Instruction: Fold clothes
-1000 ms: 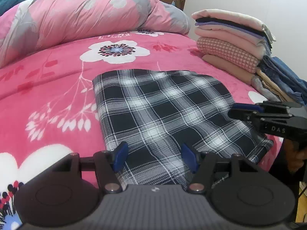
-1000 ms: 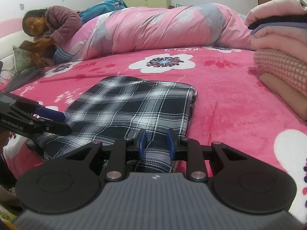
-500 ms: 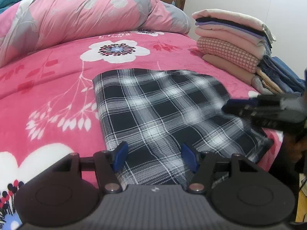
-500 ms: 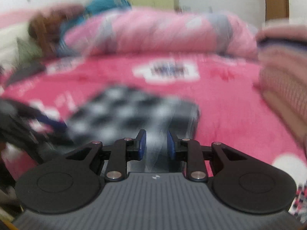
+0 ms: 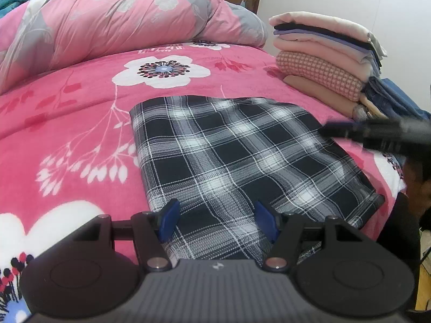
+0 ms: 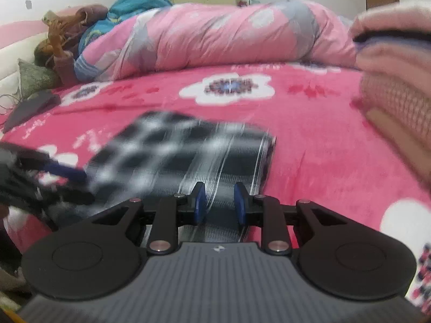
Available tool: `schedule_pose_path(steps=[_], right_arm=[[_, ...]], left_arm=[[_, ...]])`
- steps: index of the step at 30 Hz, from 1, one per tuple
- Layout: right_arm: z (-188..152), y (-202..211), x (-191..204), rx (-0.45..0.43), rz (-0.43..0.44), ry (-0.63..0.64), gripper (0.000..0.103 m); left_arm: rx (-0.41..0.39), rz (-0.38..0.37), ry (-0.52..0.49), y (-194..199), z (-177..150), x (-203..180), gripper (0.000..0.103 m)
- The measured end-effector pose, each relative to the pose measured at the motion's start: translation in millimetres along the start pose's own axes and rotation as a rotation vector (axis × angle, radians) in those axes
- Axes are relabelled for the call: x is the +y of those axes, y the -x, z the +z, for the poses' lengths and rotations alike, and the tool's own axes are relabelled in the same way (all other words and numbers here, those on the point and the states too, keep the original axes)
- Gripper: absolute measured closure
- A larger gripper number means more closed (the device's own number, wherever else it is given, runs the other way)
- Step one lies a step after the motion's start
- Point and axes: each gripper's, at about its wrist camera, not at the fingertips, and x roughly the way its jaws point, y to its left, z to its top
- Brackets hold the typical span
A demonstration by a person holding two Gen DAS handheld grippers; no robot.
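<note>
Your left tool (image 5: 216,222) stands apart over the plaid garment (image 5: 237,161); right tool (image 6: 218,205) narrowly apart (empty), ready to stack.

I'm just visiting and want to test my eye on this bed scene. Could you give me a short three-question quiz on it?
1. True or false: the plaid garment lies folded flat on the pink bedspread.
2. Which gripper has the wider gap: A) left gripper B) right gripper?
3. Fill in: the stack of folded clothes sits to the ____ of the plaid garment in the left wrist view.

Key: 1 true; 2 A; 3 right.
</note>
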Motion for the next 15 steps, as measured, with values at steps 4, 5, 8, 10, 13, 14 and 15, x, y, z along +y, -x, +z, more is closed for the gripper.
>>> schedule_pose_path(steps=[4,5,8,10,13,14,15], right_arm=[[21,-4,0,-0.045,-0.007,0.028,0.081],[22,-8,0,-0.041,-0.007,0.03,0.081],[16,-28,-4,0.01,0.0,0.029,0.081],[5,-44,-6,0.073,-0.02,0.04,0.082],[-1,-46,-9,0.064,-0.013,0.022,0.082],[-1,-46,-9,0.065,-0.012,0.015,0.082],[-1,-47,-9,0.066,-0.011,0.018,0.082]], left_arm=[[0.0,0.001,0.003,1,0,0,0.039],[0.0,0.001,0.004,1,0,0,0.039],[0.0,-0.001,0.002,1,0,0,0.039],[0.0,-0.003,0.001,0,0,1,0.039],[0.0,-0.004,-0.001,0,0,2,0.039],[0.001,-0.005,-0.001,0,0,2,0.039],[0.001,-0.005,-0.001,0,0,2,0.039]])
